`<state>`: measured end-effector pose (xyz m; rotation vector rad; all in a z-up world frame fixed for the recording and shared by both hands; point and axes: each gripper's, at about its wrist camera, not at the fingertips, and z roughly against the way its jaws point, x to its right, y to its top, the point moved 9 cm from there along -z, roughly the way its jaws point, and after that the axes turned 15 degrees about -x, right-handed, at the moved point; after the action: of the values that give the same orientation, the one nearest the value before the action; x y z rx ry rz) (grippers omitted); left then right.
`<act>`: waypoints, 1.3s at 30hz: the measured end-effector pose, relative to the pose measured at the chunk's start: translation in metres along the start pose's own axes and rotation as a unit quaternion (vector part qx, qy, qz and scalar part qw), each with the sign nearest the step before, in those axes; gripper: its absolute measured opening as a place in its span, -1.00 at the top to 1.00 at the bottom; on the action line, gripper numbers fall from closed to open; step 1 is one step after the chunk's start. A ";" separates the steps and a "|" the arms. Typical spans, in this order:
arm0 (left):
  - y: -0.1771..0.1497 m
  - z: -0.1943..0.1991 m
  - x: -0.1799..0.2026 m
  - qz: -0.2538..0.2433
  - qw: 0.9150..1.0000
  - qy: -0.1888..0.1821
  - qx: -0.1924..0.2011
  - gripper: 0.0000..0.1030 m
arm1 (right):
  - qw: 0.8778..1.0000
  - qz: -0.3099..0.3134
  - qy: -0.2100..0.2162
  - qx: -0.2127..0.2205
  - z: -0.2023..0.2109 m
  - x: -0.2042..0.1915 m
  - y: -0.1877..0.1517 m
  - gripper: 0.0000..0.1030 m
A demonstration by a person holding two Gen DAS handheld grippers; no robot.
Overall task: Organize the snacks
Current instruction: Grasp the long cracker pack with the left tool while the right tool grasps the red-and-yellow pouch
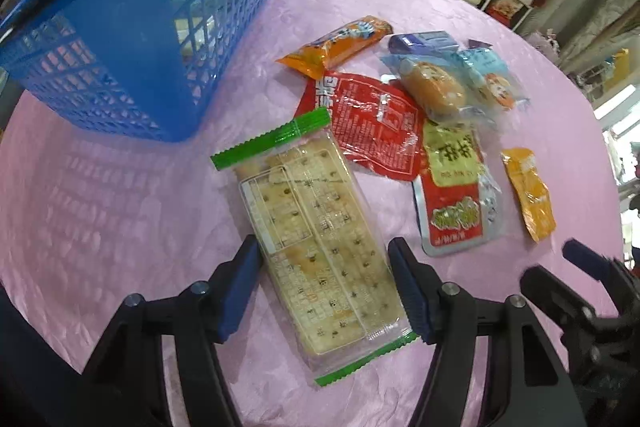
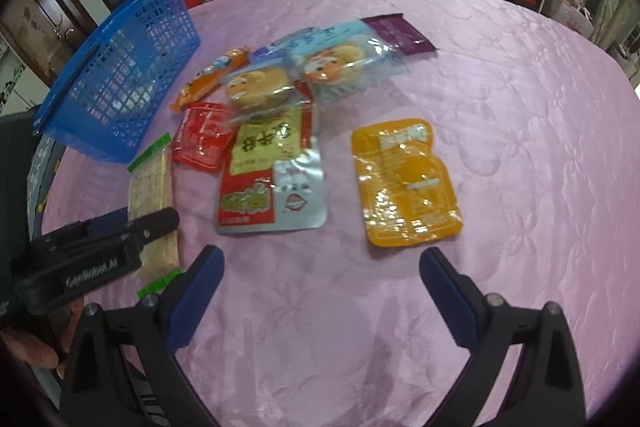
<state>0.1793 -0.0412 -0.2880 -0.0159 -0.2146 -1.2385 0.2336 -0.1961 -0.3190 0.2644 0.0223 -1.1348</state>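
- Cracker packet (image 1: 316, 247): a clear wrapper with green crimped ends, lying flat on the pink tablecloth (image 1: 120, 207), its long axis running away from the left wrist camera and slightly aslant.
- Left gripper (image 1: 326, 291): its two blue-padded fingers (image 1: 240, 291) straddle the near half of the cracker packet, one along each long edge. The left pad lies against or just beside the wrapper edge; the right pad stands just beside the other edge. The jaws are partly spread with the packet between them, and a firm clamp is not evident.
- Right gripper (image 2: 320, 291): fingers wide apart above bare cloth, nothing between them; the yellow sauce-type pouch (image 2: 404, 187) lies just beyond the fingertips.
- Red-and-silver pouch (image 1: 456, 195): just right of the cracker packet, apart from it.
- Red flat packet (image 1: 372, 123): beyond the cracker packet's far end, partly under neighbouring snacks.
- Two clear-wrapped round cakes (image 1: 436, 87): resting atop the pile, with an orange stick packet (image 1: 336, 45) and a purple packet (image 1: 424, 41) behind.
- Blue lattice basket (image 1: 140, 27): standing on the cloth to the far left of the cracker packet, near its green end.
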 end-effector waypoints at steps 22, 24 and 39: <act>0.006 0.020 -0.026 -0.057 0.998 0.003 0.024 -0.21 | 0.996 0.040 -0.048 -0.061 -0.060 -0.037 0.064 -0.94; 0.008 0.016 -0.025 -0.059 0.998 0.003 0.022 -0.21 | 0.996 0.050 -0.052 -0.058 -0.063 -0.037 0.072 -0.93; 0.021 -0.002 -0.016 -0.068 0.997 0.004 0.026 -0.20 | 0.987 0.142 -0.068 -0.033 -0.059 -0.061 0.065 -0.09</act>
<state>0.1948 -0.0199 -0.2901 0.0486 -0.2437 -1.3677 0.2731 -0.1027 -0.3540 0.1267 -0.0957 -0.8650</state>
